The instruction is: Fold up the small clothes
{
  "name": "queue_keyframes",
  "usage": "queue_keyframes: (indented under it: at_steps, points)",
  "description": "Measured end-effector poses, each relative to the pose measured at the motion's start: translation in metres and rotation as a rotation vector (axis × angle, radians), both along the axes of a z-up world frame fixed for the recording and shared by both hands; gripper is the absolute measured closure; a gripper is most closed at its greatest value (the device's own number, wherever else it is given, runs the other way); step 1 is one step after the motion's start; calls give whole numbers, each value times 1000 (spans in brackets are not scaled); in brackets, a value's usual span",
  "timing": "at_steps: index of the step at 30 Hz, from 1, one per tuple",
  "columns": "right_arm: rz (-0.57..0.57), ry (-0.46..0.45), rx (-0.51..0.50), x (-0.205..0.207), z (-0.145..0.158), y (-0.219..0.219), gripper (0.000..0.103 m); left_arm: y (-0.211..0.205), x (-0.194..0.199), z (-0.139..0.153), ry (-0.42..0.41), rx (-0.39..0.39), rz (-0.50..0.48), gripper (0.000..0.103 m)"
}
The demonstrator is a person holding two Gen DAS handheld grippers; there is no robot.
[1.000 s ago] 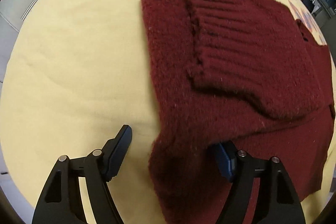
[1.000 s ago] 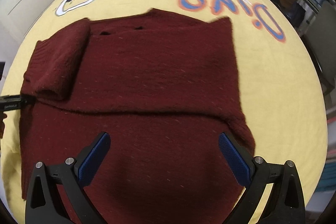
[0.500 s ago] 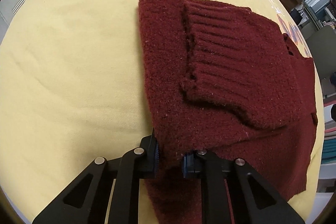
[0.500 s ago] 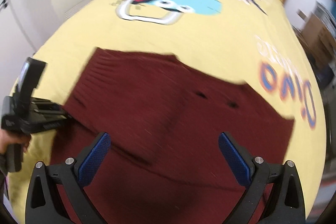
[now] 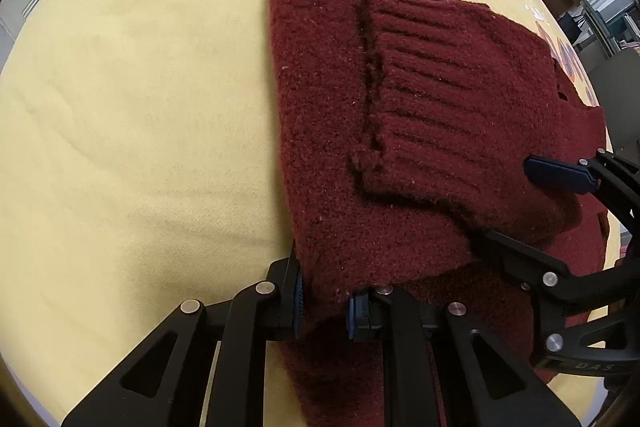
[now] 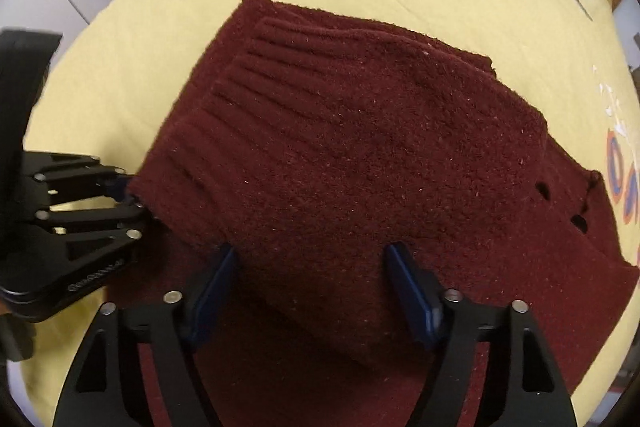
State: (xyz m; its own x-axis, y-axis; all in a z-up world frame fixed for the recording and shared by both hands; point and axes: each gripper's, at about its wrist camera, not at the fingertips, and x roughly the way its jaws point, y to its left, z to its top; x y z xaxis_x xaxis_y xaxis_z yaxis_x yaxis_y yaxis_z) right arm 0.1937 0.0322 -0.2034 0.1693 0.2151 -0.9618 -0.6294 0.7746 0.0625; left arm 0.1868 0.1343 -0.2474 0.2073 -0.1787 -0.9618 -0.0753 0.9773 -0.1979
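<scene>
— Sweater? (image 5: 420,131)
— Dark red knit, spread on the yellow bed cover (image 5: 140,107), ribbed sleeve (image 5: 432,99) folded over the body.

— Left gripper (image 5: 324,303)?
— Jaws clamped on the sweater's near edge, a fold of knit pinched between the pads, cloth bunched above them.

— Right gripper (image 6: 310,291)?
— Jaws apart and closing, straddling the lower end of the folded sleeve. Thick knit between the blue pads (image 6: 408,291); pressing or only close, hard to tell.

— And between the two?
— Close together along the same edge of the garment.
</scene>
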Motion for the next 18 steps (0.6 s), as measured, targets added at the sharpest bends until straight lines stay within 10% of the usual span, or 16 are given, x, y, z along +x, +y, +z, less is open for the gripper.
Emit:
queue_keyframes:
  at_steps: [8, 18]
  points:
    - [-43, 4, 59, 9, 6, -11, 86, 9, -17, 15, 5, 7, 2, 90]
    - [-230, 7, 243, 22, 47, -91, 93, 11, -23, 17, 5, 7, 8, 90]
